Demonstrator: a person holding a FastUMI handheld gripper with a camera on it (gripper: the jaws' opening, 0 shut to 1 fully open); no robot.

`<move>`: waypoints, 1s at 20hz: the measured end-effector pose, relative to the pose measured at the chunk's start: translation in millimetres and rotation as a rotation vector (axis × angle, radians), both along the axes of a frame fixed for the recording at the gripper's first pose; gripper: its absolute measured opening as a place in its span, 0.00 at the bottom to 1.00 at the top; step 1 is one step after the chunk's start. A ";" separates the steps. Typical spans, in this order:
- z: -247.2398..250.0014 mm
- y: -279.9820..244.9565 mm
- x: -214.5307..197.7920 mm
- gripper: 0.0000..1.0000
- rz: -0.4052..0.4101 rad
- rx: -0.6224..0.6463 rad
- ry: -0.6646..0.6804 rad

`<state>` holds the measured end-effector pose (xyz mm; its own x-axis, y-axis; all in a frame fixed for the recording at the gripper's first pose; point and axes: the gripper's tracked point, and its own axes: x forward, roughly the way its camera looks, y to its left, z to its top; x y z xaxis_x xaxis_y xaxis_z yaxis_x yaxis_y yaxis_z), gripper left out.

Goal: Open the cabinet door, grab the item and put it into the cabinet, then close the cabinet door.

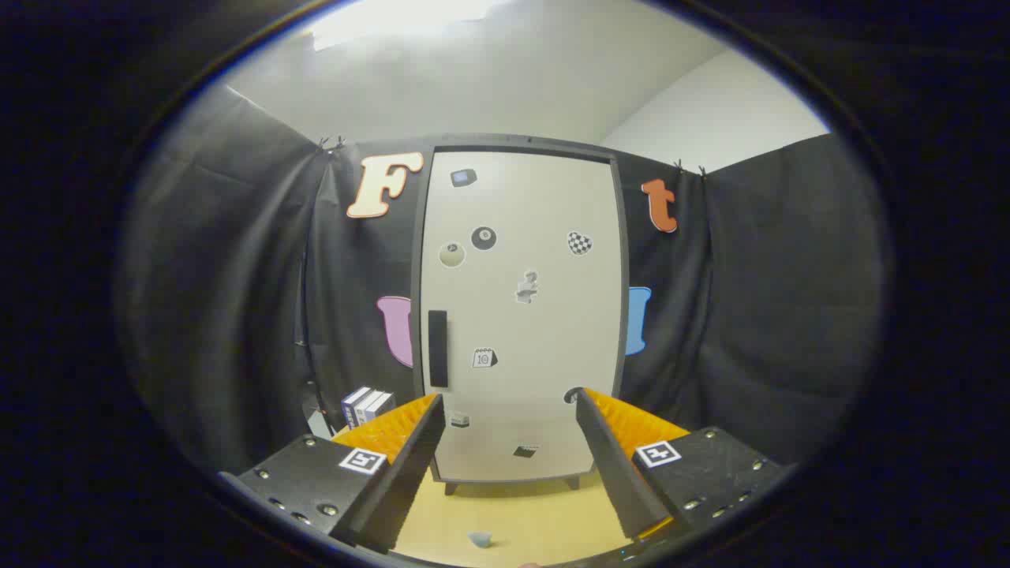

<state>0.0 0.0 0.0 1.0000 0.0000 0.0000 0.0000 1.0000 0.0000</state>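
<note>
A tall white cabinet (pixel 521 315) with a dark frame stands on short legs straight ahead of me, beyond my fingers. Its door is closed and dotted with several small stickers. A dark vertical handle (pixel 438 348) sits on the door's left side, above my left finger. My gripper (pixel 509 402) is open, its two fingers spread wide with nothing between them. A small pale blue item (pixel 479 539) lies on the wooden table (pixel 513 513) low between the fingers, close to me.
A few white and blue boxes (pixel 367 405) stand to the left of the cabinet, behind my left finger. Black cloth walls close the booth at the left, back and right.
</note>
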 end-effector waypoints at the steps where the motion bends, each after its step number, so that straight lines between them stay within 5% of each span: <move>1: 1.1 1.0 0.5 0.99 0.002 -0.004 0.000; 20: -3.7 8.5 14.5 0.99 0.027 0.000 0.025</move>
